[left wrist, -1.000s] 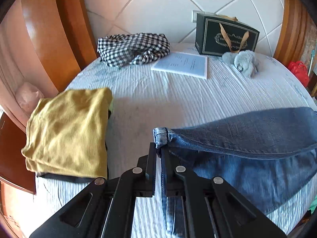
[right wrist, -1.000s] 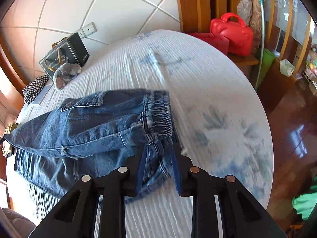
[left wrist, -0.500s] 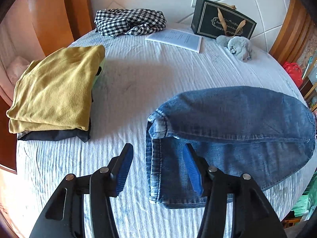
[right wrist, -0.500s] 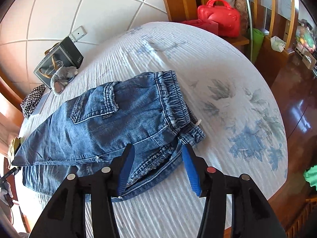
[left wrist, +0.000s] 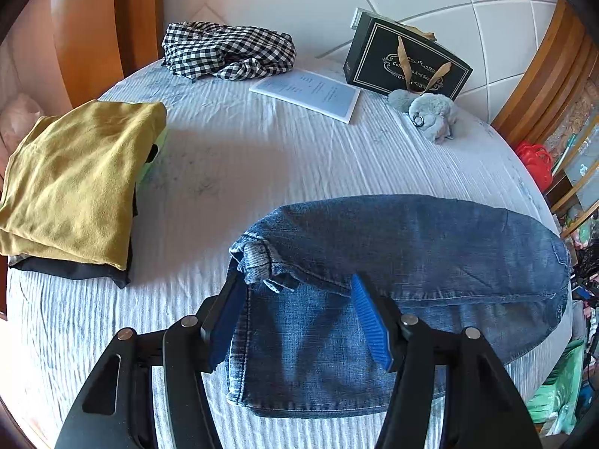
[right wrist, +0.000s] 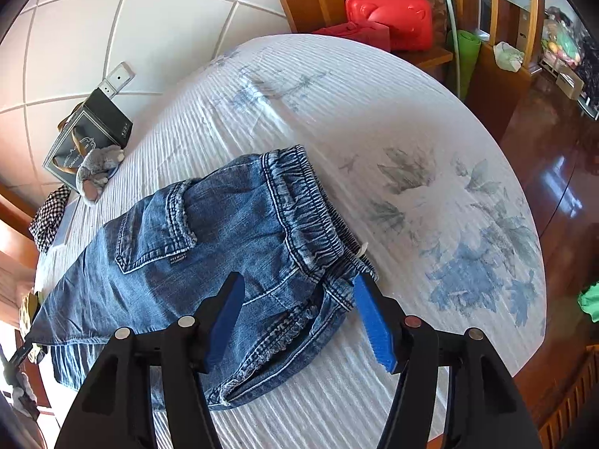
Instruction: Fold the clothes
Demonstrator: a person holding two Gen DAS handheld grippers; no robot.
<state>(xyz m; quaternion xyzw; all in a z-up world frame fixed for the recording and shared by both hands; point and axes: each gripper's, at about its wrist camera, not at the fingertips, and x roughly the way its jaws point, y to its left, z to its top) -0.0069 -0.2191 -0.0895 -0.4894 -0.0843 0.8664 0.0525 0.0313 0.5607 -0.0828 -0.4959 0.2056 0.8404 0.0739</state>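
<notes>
Blue jeans (left wrist: 404, 262) lie folded lengthwise on the white bed (left wrist: 262, 164). In the left wrist view the leg hems face me and my left gripper (left wrist: 297, 299) stands open right over them, holding nothing. The right wrist view shows the elastic waistband end of the jeans (right wrist: 209, 247), with a back pocket on top. My right gripper (right wrist: 299, 299) is open just above the waistband corner, its blue pads (right wrist: 370, 321) apart and empty.
A folded mustard garment (left wrist: 75, 179) rests on dark clothes at the left. At the headboard lie a checked cloth (left wrist: 228, 50), a paper sheet (left wrist: 307, 93), a black gift bag (left wrist: 404, 63) and a grey plush toy (left wrist: 430, 112). A red bag (right wrist: 393, 15) sits beyond the bed.
Both grippers have opened and let go of the jeans, which now lie flat on the bed. Both drew back slightly, then edged closer to the cloth.
</notes>
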